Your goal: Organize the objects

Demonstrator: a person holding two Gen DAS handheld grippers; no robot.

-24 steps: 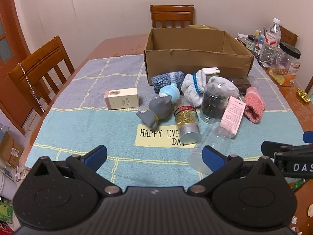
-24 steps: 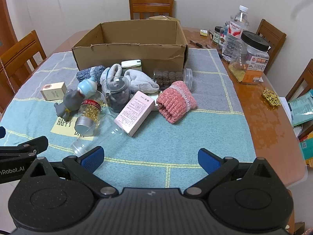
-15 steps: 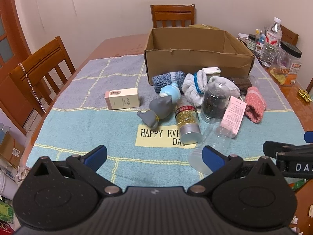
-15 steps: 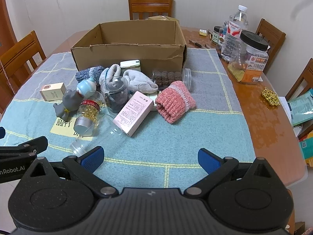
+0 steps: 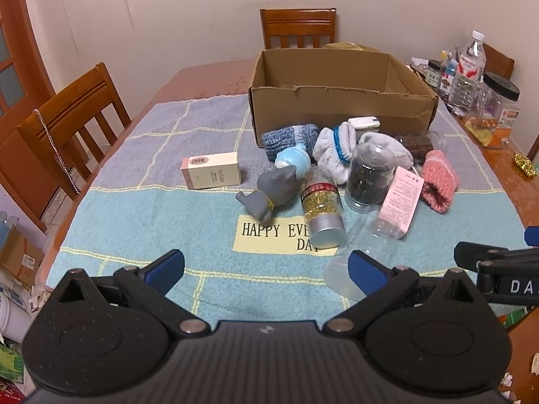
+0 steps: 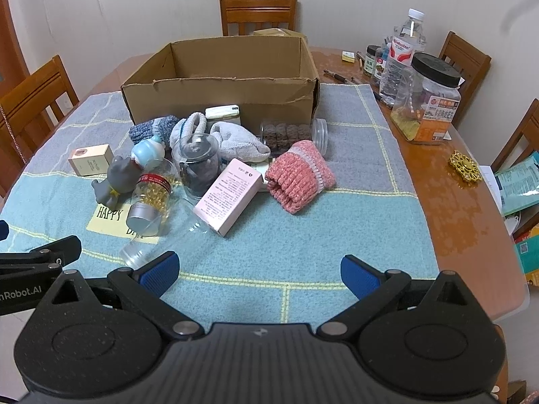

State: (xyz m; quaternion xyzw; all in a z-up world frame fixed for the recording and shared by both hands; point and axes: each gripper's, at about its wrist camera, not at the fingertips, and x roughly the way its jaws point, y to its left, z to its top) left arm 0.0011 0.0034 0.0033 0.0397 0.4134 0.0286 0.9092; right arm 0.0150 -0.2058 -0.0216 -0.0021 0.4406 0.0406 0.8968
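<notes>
An open cardboard box point(image 5: 340, 99) point(image 6: 222, 97) stands at the back of a blue towel. In front of it lies a heap: a cream carton point(image 5: 211, 170), a grey toy point(image 5: 269, 192), a capsule bottle point(image 5: 321, 210), a dark jar point(image 5: 369, 176), a pink carton point(image 6: 227, 197), a pink knit roll point(image 6: 299, 175), white socks point(image 6: 241, 143) and a clear tube point(image 6: 138, 252). My left gripper point(image 5: 266, 271) hovers open over the towel's near edge, nothing between its fingers. My right gripper point(image 6: 259, 274) hovers open beside it, also holding nothing.
Bottles and a black-lidded jar point(image 6: 431, 101) crowd the table's right side, with a gold trinket point(image 6: 465, 170) on bare wood. Wooden chairs point(image 5: 67, 124) stand at the left, the back and the right. Bare towel lies between the heap and both grippers.
</notes>
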